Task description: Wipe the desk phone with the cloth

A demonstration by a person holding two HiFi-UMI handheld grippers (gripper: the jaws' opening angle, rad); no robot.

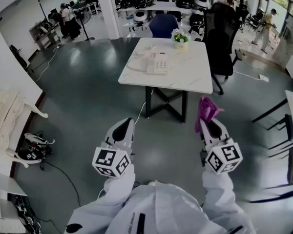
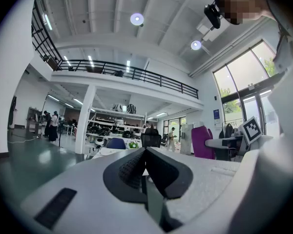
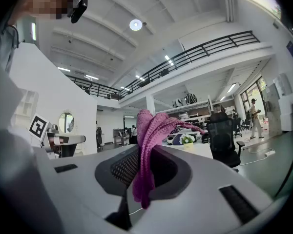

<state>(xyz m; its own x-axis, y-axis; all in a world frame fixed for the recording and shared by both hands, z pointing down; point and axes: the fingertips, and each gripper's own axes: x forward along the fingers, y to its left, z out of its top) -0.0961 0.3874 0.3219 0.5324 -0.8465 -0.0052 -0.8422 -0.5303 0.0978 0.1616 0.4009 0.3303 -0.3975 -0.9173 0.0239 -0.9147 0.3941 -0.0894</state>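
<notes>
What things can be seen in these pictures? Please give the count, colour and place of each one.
table: one, white, ahead of the person
phone: one, white, on the table, left of its middle
plant: one, green in a pale pot, at the table's far edge
office chair: one, black, right of the table
blue chair: one, blue, behind the table
people: several, colours unclear, far back of the room
cloth: one, purple, clamped in the right gripper
left gripper: one, white, jaws together, nothing between them
right gripper: one, white, jaws shut on the cloth
</notes>
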